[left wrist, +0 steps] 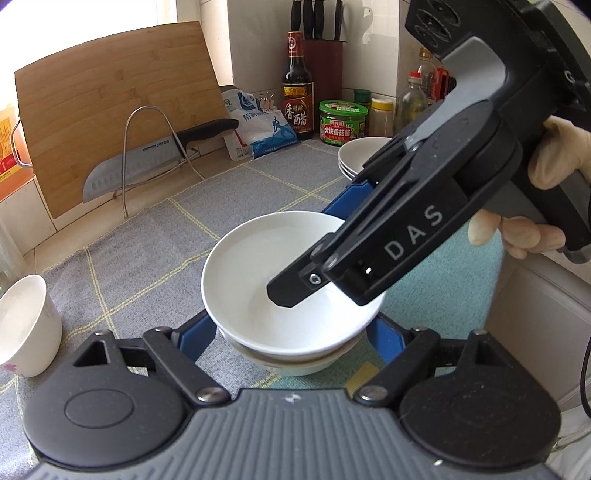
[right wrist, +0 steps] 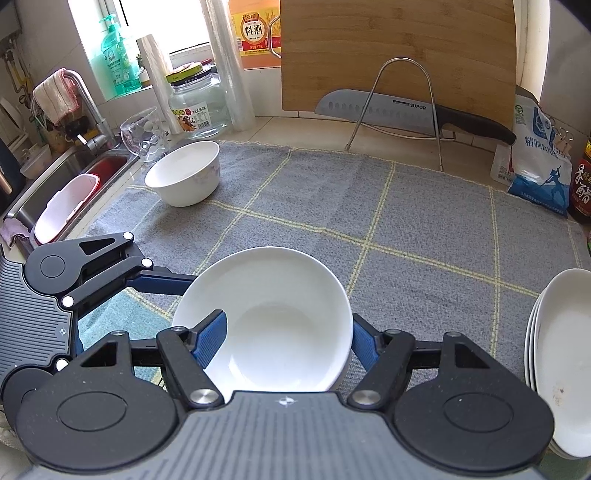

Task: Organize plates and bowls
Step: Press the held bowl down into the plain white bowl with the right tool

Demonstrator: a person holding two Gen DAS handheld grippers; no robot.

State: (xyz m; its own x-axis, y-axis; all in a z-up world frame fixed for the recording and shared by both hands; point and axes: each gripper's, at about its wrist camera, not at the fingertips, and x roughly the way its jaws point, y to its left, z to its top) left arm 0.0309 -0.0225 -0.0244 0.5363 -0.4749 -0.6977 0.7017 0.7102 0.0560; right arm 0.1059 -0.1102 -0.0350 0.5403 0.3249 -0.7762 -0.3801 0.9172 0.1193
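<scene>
At far left on the grey mat [right wrist: 424,229] I see a lone white bowl [right wrist: 183,172]; at centre my left gripper [left wrist: 291,334] spreads wide around the stacked bowls [left wrist: 291,347], and my right gripper [right wrist: 288,341] straddles the top bowl's [right wrist: 280,317] rim, one finger [right wrist: 210,341] inside, not clearly clamped; stacked plates [right wrist: 565,362] sit right

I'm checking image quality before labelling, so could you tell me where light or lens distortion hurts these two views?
Left wrist view: window light washes out the cutting board top edge; fisheye bends its sides. Right wrist view: the window is blown out, the white bowl interior loses detail, the plate stack is stretched at the rim.
</scene>
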